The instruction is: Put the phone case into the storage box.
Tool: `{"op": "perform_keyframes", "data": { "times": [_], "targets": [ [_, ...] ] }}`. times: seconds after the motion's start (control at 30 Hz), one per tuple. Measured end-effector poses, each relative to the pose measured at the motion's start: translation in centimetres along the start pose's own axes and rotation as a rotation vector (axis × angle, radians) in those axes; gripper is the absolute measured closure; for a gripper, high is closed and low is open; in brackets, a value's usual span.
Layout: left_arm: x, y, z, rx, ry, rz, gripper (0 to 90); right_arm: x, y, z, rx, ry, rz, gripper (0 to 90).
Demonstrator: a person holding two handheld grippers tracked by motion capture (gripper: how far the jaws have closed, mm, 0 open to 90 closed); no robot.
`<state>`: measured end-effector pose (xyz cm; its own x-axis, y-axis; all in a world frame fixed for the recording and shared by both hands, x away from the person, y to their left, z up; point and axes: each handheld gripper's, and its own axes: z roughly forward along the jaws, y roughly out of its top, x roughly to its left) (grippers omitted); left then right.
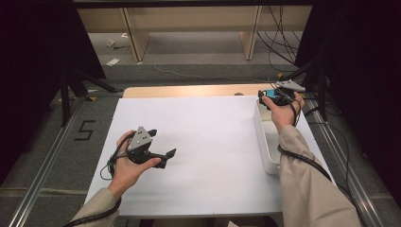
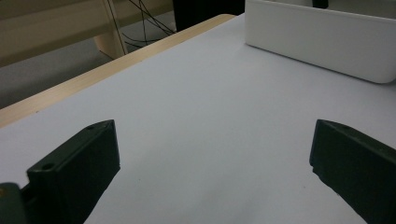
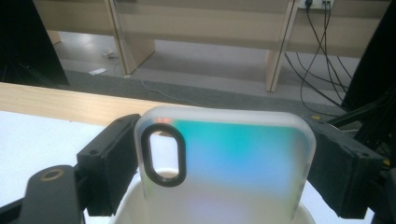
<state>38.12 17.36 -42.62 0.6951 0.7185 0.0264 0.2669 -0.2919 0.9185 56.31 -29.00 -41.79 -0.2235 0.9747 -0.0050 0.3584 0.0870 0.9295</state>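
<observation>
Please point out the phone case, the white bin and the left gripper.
phone case (image 3: 233, 154): right gripper view, its frosted back.
white bin (image 2: 322, 39): left gripper view, its side wall.
left gripper (image 1: 161, 144): high view, between its fingertips.

In the high view the table (image 1: 198, 156) fills the middle of the frame, with the left gripper (image 1: 163, 144) at lower left over its bare top and the bin (image 1: 265, 142) along its right edge. The right gripper (image 1: 269, 97) sits at upper right above the bin's far end, and the phone case (image 3: 224, 158) stands between its jaws, its lower edge apparently just over the bin's rim. Shelf legs (image 1: 135, 38) stand behind the table, across the top of the frame.
</observation>
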Motion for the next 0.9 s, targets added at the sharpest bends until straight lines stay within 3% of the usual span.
{"op": "perform_keyframes", "data": {
  "times": [0.53, 0.9],
  "targets": [
    [0.00, 0.01, 0.00, -0.001, 0.000, 0.000, 0.9, 0.18, -0.17, 0.38, 0.013, 0.015, -0.002, 4.0],
    [-0.06, 0.01, 0.03, 0.000, -0.001, 0.000, 0.9, -0.14, -0.05, 0.06, 0.001, 0.004, 0.010, 2.6]
  ]
}}
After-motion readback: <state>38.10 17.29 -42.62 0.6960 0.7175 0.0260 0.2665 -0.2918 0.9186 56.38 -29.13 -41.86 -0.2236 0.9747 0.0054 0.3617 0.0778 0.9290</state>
